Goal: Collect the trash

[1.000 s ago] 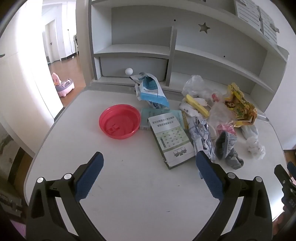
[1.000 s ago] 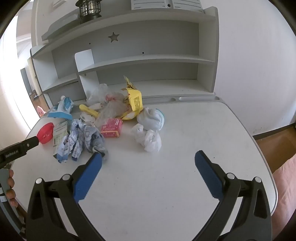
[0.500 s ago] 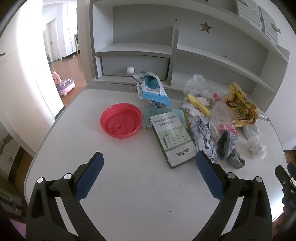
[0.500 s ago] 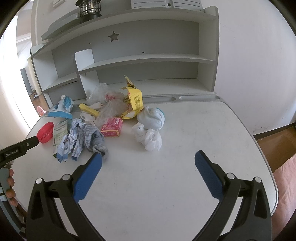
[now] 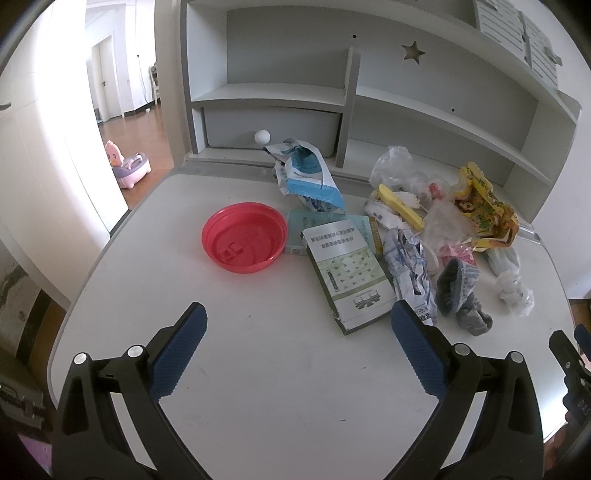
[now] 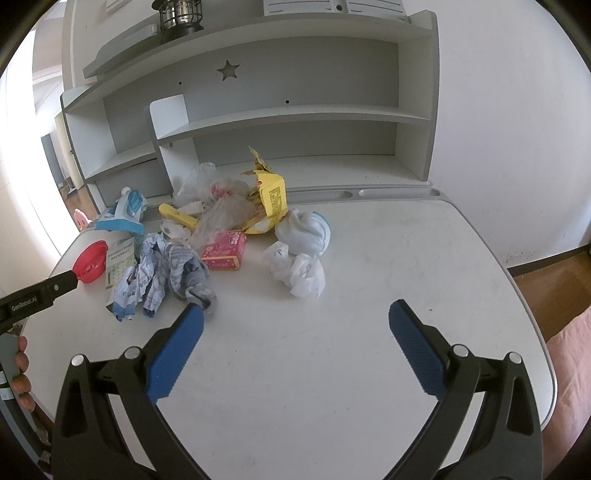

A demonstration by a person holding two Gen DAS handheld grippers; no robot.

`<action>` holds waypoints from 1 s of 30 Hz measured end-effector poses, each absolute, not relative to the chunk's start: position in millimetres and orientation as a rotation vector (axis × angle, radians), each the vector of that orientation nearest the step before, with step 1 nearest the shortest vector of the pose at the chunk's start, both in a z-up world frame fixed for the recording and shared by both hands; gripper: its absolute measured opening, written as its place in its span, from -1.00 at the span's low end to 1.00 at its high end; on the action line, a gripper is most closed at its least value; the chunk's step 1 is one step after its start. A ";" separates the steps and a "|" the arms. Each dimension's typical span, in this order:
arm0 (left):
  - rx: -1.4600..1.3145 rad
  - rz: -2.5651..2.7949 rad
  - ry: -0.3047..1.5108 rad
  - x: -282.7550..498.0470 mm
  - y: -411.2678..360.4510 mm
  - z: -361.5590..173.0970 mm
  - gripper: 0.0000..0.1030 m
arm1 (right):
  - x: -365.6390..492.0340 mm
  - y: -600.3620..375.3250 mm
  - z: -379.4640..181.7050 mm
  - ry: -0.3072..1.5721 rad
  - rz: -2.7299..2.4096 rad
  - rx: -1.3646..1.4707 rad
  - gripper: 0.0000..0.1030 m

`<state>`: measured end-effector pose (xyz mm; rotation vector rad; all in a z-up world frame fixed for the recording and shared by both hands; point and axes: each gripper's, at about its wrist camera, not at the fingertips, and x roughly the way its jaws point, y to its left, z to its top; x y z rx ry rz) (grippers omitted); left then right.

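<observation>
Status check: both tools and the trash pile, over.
Left tool open, empty. Right tool open, empty. Trash pile untouched on desk. Nothing blocking.

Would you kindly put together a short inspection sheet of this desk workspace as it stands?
Surface: white rounded desk, lightly scuffed.
Job's things: red round plastic lid, green-and-white printed booklet, blue-and-white torn pouch, yellow crumpled snack wrapper, pink small box, white crumpled tissue, grey rolled sock.
Clutter: nothing seen beyond the trash pile.
Grippers: left tool open, holding nothing; right tool open, holding nothing.
Cables: nothing seen.
Surroundings: grey open shelf unit, black lantern, pink toy on the floor.
</observation>
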<state>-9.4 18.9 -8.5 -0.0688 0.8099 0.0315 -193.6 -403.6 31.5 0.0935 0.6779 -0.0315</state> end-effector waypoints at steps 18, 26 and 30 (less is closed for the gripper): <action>-0.213 0.000 0.847 1.7 24.1 -28.2 0.88 | -194.1 -404.6 22.8 0.680 -0.012 0.102 0.89; -0.178 -0.003 0.759 11.3 54.5 -44.4 0.88 | -179.0 -408.5 10.6 0.840 -0.011 0.054 0.89; -0.139 0.017 0.818 21.3 67.6 -48.5 0.88 | -169.3 -414.7 9.0 0.808 -0.028 0.030 0.89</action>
